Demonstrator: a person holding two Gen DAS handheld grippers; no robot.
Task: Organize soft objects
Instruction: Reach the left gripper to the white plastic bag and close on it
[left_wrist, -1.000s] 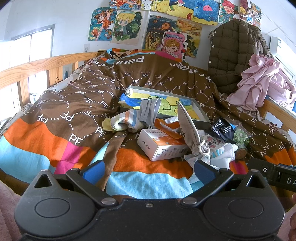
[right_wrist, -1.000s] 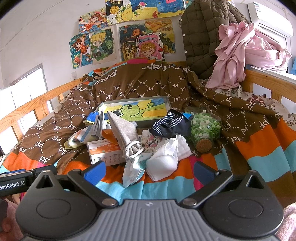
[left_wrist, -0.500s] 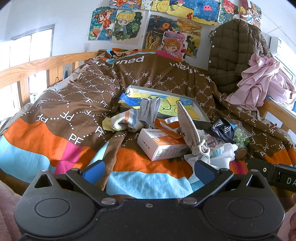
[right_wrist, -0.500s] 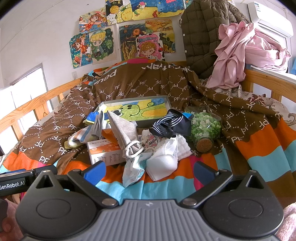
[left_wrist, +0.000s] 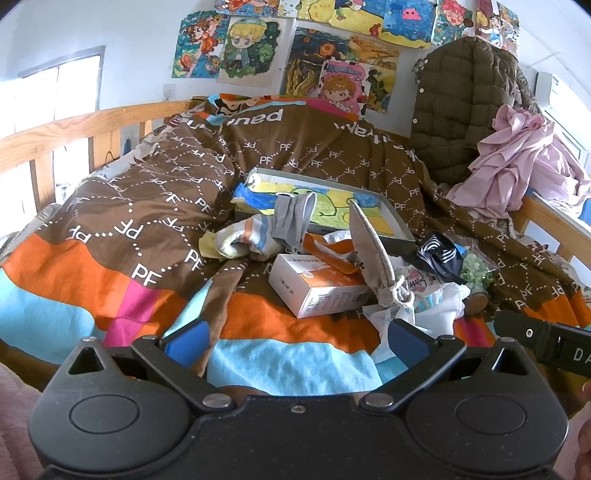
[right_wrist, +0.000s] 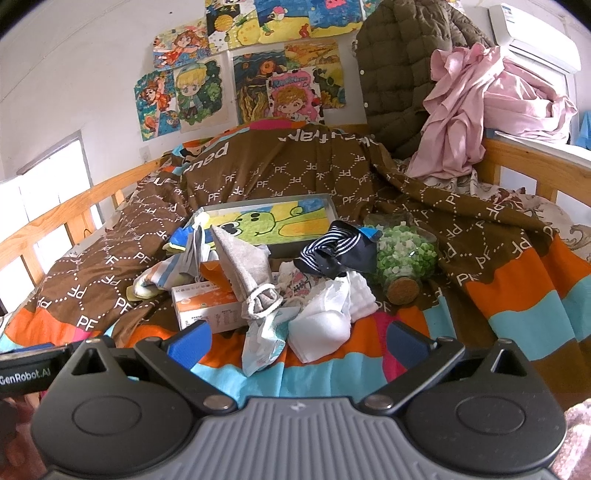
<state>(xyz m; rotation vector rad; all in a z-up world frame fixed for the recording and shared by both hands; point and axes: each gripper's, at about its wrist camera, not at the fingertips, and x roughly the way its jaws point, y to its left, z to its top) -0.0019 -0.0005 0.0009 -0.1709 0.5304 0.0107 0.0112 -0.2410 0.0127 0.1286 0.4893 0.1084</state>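
Observation:
A heap of soft things lies mid-bed: a grey drawstring pouch (left_wrist: 373, 254) (right_wrist: 251, 273), a striped sock (left_wrist: 240, 240) (right_wrist: 155, 277), a grey cloth (left_wrist: 293, 218), a navy striped garment (left_wrist: 441, 254) (right_wrist: 334, 251), a white bra (right_wrist: 321, 325) and a folded white cloth (right_wrist: 360, 291). My left gripper (left_wrist: 297, 341) is open and empty, short of the heap above the bed's near edge. My right gripper (right_wrist: 301, 341) is open and empty, just short of the bra.
An orange-white carton (left_wrist: 317, 284) (right_wrist: 207, 302), a flat box with a green drawing (left_wrist: 332, 206) (right_wrist: 266, 221) and a corked jar of green bits (right_wrist: 404, 258) sit among the heap. Wooden rails (left_wrist: 55, 129) (right_wrist: 524, 155) bound the bed. A brown jacket (right_wrist: 399, 66) and pink cloth (right_wrist: 480, 103) hang back right.

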